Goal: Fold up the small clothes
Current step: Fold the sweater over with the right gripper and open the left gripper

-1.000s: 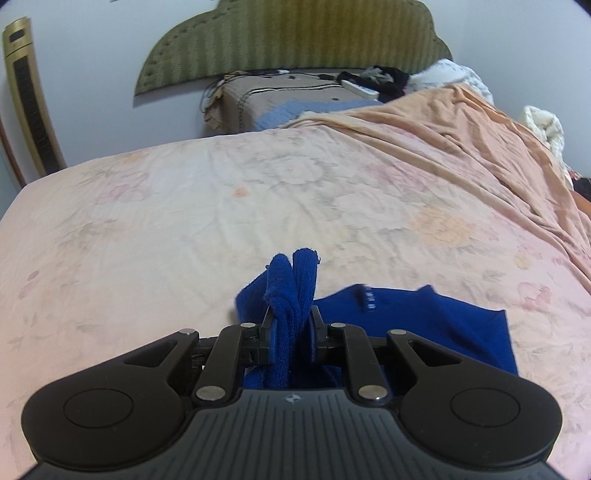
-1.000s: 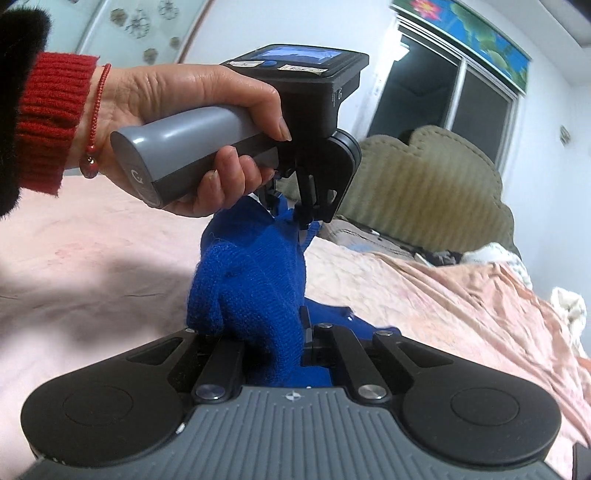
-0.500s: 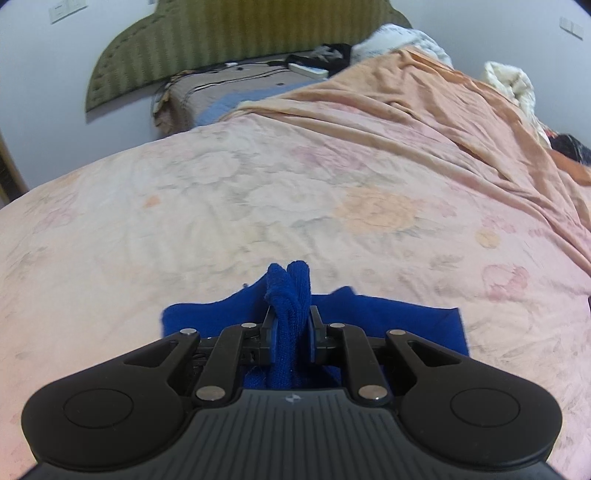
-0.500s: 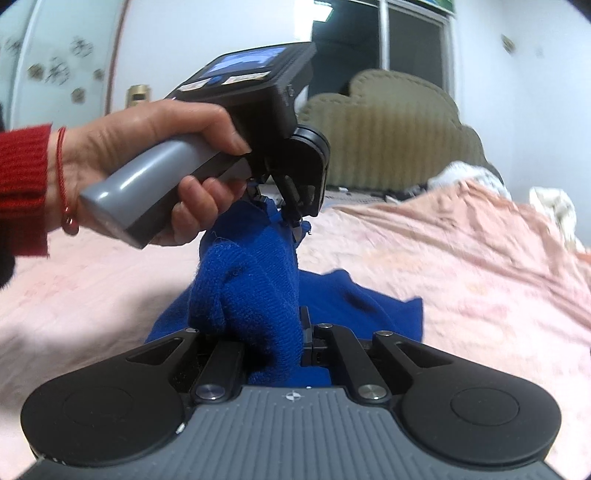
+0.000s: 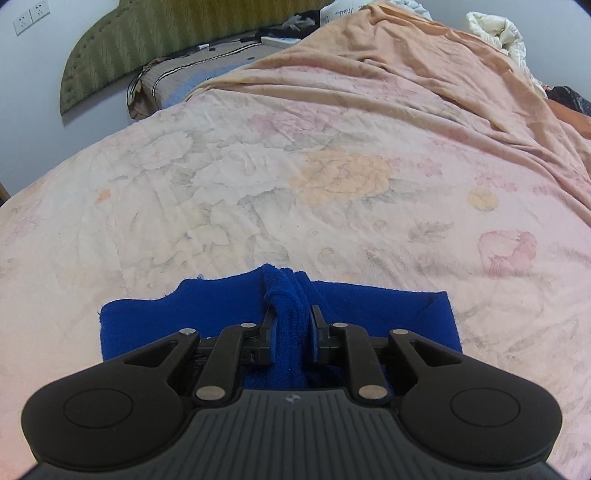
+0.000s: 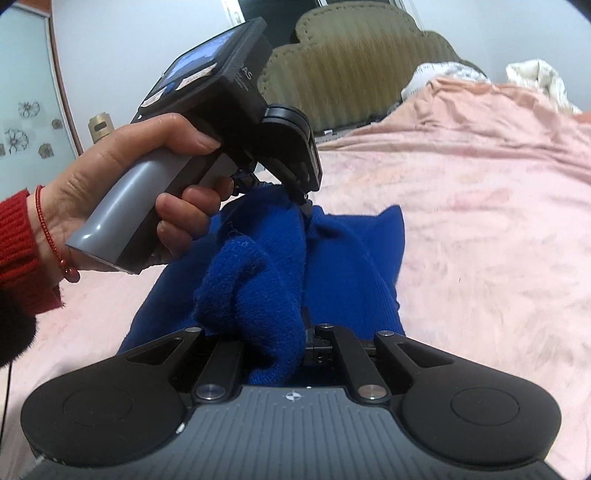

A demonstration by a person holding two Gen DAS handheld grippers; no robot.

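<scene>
A blue knit garment [image 5: 388, 310] lies folded on the floral bed sheet [image 5: 295, 166], close in front of the left wrist camera. My left gripper [image 5: 291, 314] pinches a bunched edge of it; its jaws are opening slightly, with the knit still pressed between the pads. In the right wrist view the same garment [image 6: 351, 266] spreads over the sheet, and a thick fold rises into my right gripper [image 6: 275, 328], which is shut on it. The left gripper [image 6: 301, 197], held by a person's hand [image 6: 122, 184], grips the far edge of the fold.
A peach blanket [image 5: 424, 74] covers the right side of the bed. A green headboard [image 5: 147, 40] and a striped pillow [image 5: 177, 77] are at the far end, with white bedding [image 5: 495, 26] at the far right. The person's red sleeve [image 6: 18, 243] is at the left.
Both grippers have come down and across toward the sheet with the blue garment. More of the garment now lies flat on the bed. The right wrist has rolled.
</scene>
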